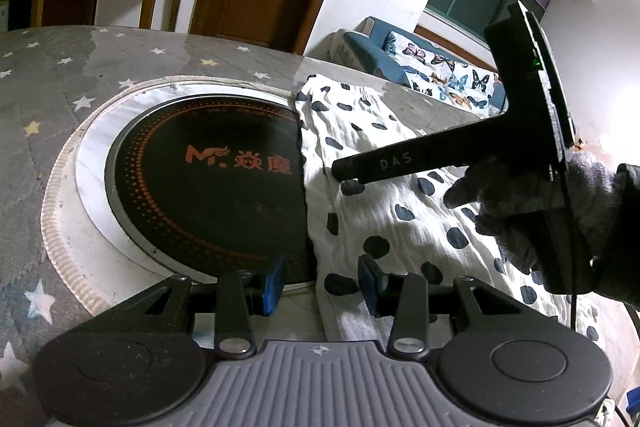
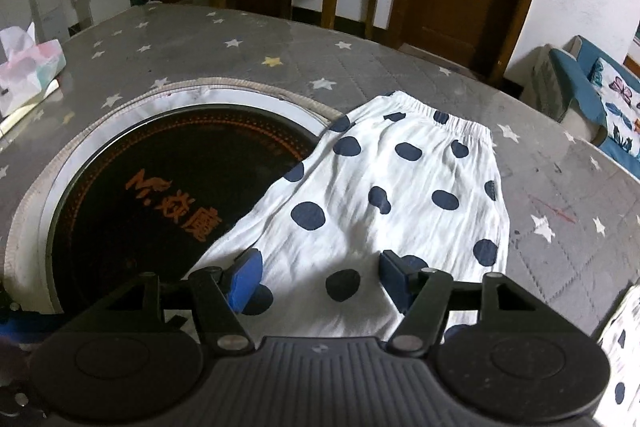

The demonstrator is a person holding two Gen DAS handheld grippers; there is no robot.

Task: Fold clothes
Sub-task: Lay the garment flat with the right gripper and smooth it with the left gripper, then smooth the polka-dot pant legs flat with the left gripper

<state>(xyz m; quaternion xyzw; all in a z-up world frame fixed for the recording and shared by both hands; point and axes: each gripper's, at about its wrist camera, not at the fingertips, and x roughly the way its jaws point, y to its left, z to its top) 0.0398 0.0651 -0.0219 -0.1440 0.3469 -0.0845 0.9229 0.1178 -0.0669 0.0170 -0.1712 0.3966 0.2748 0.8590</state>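
Note:
A white garment with navy dots (image 2: 384, 195) lies flat on the star-patterned table, its elastic waistband (image 2: 436, 113) at the far end. Its left edge overlaps the black round cooktop (image 2: 160, 195). My right gripper (image 2: 320, 279) is open, its blue pads spread wide just over the near part of the garment. In the left wrist view the same garment (image 1: 384, 211) runs away to the right. My left gripper (image 1: 322, 285) is open above its left edge with nothing between the pads. The right gripper (image 1: 350, 177) reaches in from the right, held by a gloved hand (image 1: 532, 211).
The cooktop (image 1: 208, 183) is sunk into the grey table cover (image 1: 60, 83). A tissue box (image 2: 28, 67) sits at the table's far left. More dotted cloth (image 2: 620, 351) shows at the near right edge. A sofa with butterfly cover (image 1: 440, 67) stands beyond the table.

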